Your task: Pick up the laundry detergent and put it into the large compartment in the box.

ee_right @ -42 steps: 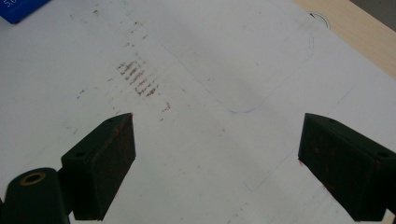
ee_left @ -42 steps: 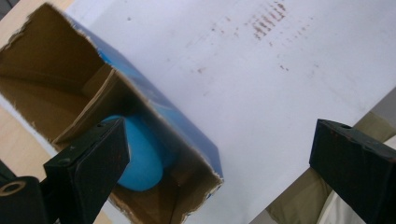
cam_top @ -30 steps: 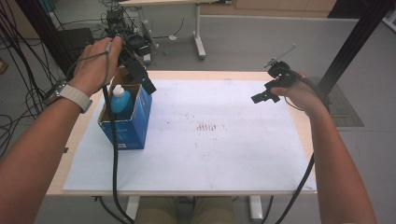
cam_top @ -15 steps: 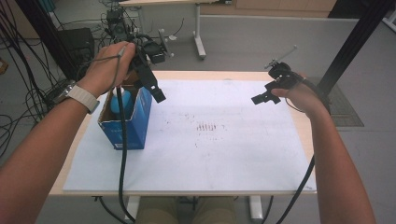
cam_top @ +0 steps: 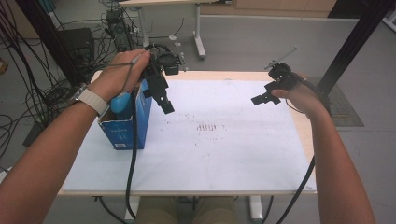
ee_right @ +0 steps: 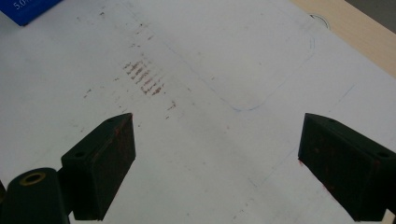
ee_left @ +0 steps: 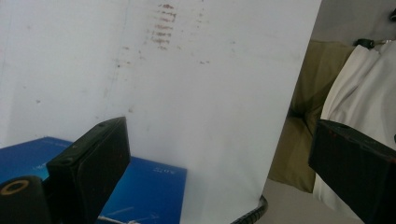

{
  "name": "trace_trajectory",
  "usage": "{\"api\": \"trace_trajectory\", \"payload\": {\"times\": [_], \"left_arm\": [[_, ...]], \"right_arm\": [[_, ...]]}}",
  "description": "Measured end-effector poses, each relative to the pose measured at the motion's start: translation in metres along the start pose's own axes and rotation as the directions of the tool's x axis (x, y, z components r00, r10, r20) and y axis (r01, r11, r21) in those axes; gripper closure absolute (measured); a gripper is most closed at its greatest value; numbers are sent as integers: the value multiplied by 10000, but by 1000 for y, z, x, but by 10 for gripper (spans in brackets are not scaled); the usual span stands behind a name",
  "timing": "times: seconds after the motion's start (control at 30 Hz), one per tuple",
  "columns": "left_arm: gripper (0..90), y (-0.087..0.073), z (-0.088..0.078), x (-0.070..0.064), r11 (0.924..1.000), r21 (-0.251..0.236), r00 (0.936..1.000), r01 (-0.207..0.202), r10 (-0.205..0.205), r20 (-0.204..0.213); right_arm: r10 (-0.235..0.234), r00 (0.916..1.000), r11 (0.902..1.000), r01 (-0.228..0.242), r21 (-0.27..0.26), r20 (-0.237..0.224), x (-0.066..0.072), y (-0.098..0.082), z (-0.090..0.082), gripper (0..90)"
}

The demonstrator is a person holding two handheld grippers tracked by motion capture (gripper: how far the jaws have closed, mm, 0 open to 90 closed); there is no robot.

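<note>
We see sheet [cam_top: 224, 158] bare at lower centre, brown marks [cam_top: 208, 127] mid-frame. Box [cam_top: 125, 128] at left of frame, upright, top open, bottle [cam_top: 120, 101] inside, mostly hidden by hand. We judge box light card, crushable; bottle smooth, likely slippery: take it by neck or upper body, not box wall. Left gripper [cam_top: 164, 99] just right of box, above sheet, jaws wide apart, empty. Right gripper [cam_top: 261, 99] at upper right, jaws wide apart, empty.

An open blue cardboard box [cam_top: 125, 126] stands at the left of the white-covered table [cam_top: 243, 158], with a blue-capped bottle [cam_top: 120, 101] inside it (mostly hidden); reddish smudges [cam_top: 208, 127] lie mid-table, right of it.
</note>
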State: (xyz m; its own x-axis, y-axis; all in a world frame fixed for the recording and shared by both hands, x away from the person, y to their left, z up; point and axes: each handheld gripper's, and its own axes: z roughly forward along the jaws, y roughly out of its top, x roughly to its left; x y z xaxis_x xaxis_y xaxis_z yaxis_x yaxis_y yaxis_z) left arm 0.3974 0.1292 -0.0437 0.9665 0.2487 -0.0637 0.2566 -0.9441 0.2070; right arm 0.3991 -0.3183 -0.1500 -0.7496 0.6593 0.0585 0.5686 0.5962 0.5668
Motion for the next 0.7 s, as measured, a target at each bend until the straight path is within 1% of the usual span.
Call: {"api": "trace_trajectory", "payload": {"times": [0.27,0.33,0.47,0.5,0.53,0.67,0.7], "left_arm": [[63,7,8,-4,9989,-28,9988,-472,472,158],[64,8,10,-5,9974,-71,9973,-713,714,168],[65,10,14,-7,9955,-151,9953,-935,938,252],[64,12,16,-7,9944,-102,9941,-1049,1052,268],[65,12,18,-8,9946,-125,9942,-1034,1037,279],[65,14,23,-9,9914,-97,9911,-1302,1305,280],[66,13,24,-9,9916,-152,9912,-1287,1291,305]], "right_arm": [[51,10000,10000,-51,23,-64,-1,-2,4,109],[68,10000,10000,-67,3,-72,-1,-3,4,109],[96,9999,9999,-96,35,-78,-1,-4,6,109],[106,9999,9999,-106,27,-91,-1,-4,6,109],[96,9999,9999,-95,49,-88,-1,-3,6,109],[110,9999,9999,-109,42,-92,-1,-3,7,109],[99,9999,9999,-98,43,-94,0,-3,7,109]]}}
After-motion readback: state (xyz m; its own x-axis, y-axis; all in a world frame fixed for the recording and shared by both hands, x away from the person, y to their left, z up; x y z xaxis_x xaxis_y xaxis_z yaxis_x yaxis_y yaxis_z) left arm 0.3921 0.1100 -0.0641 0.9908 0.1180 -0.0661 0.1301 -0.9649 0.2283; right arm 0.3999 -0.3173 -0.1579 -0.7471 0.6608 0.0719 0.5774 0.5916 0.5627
